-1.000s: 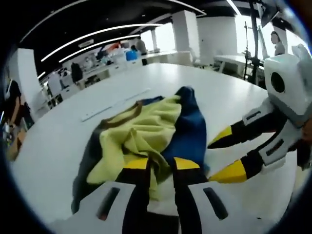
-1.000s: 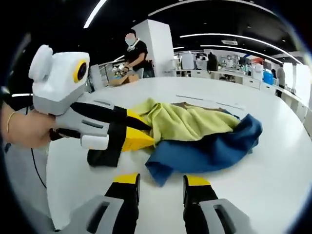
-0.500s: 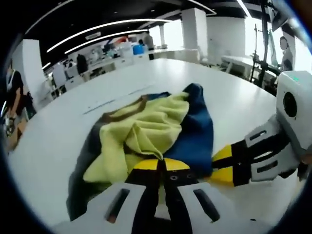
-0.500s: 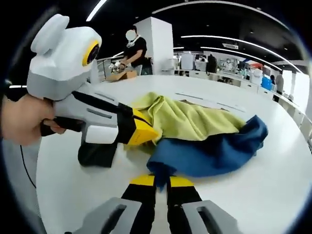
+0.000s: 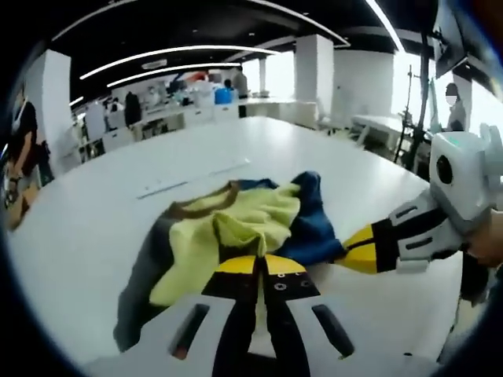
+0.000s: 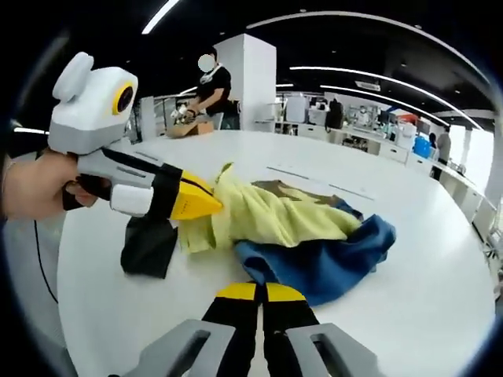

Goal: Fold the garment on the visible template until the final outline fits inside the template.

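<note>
We have both claws pinched on the crumpled shirt (image 5: 236,228), left gripper (image 5: 262,265) on yellow cloth, right gripper (image 6: 255,292) on blue, apparently to spread it across the table (image 6: 440,314).

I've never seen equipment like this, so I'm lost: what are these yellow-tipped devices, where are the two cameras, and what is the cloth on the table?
A person holds two hand-held grippers. Each carries a fisheye camera looking along its own jaws. In the left gripper view, the left gripper is shut on the garment, a crumpled yellow, blue and dark piece on the white table; the other gripper enters from the right. In the right gripper view, the right gripper is shut on the garment's blue edge, and a hand holds the left gripper.
</note>
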`<action>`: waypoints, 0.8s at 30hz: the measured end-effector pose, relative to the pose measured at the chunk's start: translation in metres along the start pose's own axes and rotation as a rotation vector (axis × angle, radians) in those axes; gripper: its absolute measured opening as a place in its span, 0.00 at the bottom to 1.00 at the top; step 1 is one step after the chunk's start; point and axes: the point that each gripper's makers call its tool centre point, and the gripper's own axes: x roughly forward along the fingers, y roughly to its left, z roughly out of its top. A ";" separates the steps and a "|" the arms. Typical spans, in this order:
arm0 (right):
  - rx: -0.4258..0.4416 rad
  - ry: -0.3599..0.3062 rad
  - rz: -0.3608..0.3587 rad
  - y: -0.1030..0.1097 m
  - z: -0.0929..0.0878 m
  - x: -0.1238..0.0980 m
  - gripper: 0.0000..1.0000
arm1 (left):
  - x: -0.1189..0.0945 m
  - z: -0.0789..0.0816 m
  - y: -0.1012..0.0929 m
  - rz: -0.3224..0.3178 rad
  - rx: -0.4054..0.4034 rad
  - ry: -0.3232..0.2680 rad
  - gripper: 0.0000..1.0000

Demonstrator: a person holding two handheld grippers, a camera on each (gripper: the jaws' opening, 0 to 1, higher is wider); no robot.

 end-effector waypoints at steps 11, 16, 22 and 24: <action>0.109 -0.021 -0.061 -0.041 0.005 -0.042 0.00 | -0.014 0.016 -0.024 -0.065 -0.156 -0.034 0.00; 0.138 -0.010 -0.121 -0.065 -0.002 -0.064 0.00 | -0.024 0.013 -0.035 -0.073 -0.268 -0.013 0.00; 0.141 0.021 -0.189 -0.090 -0.013 -0.085 0.00 | -0.032 0.011 -0.053 -0.101 -0.330 -0.015 0.00; 0.159 0.040 -0.215 -0.099 -0.017 -0.092 0.00 | -0.034 0.006 -0.060 -0.106 -0.317 0.000 0.00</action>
